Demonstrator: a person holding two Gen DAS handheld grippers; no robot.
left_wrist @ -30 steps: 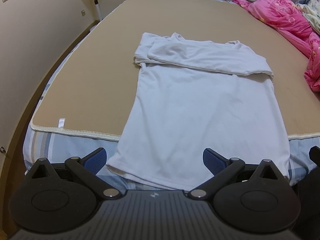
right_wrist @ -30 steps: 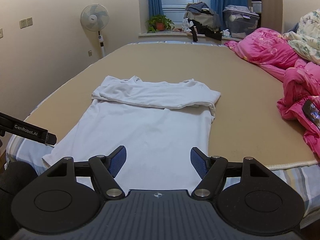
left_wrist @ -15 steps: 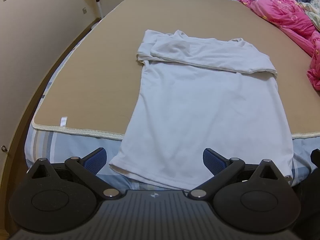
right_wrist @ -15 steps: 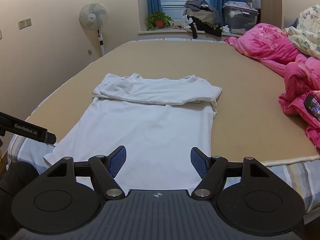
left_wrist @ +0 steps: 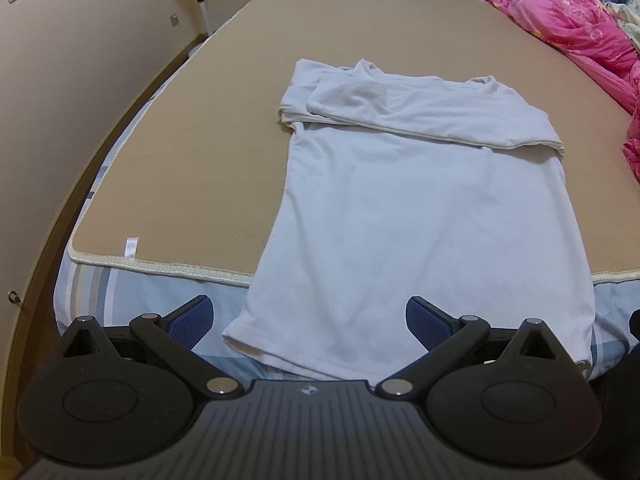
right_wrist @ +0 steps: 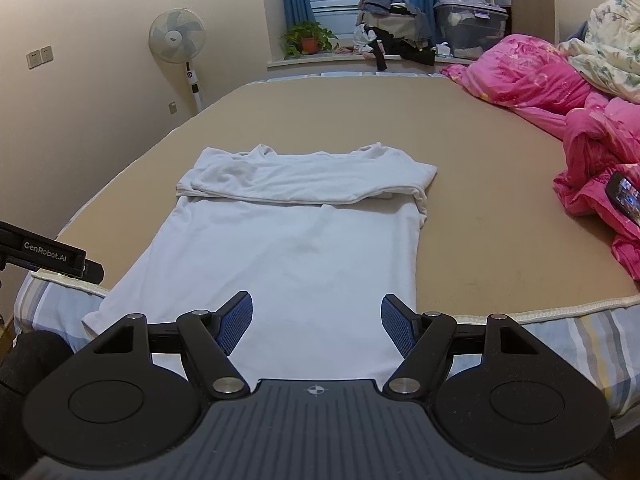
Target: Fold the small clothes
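Note:
A white T-shirt lies flat on the tan mat of the bed, its sleeves folded across the chest at the far end. Its hem hangs over the mat's near edge onto the striped sheet. My left gripper hovers open just before the hem's left corner, nothing between its blue pads. Over the hem's right part my right gripper is open too, holding nothing. The left gripper's black body shows at the left edge of the right wrist view.
Pink bedding is piled along the bed's right side, with a phone lying on it. A standing fan is by the left wall. A windowsill with a plant and heaped clothes runs behind the bed.
The shirt sits slightly lower in both views than a second ago; both grippers stay open and nearly still. The shirt itself has not moved.

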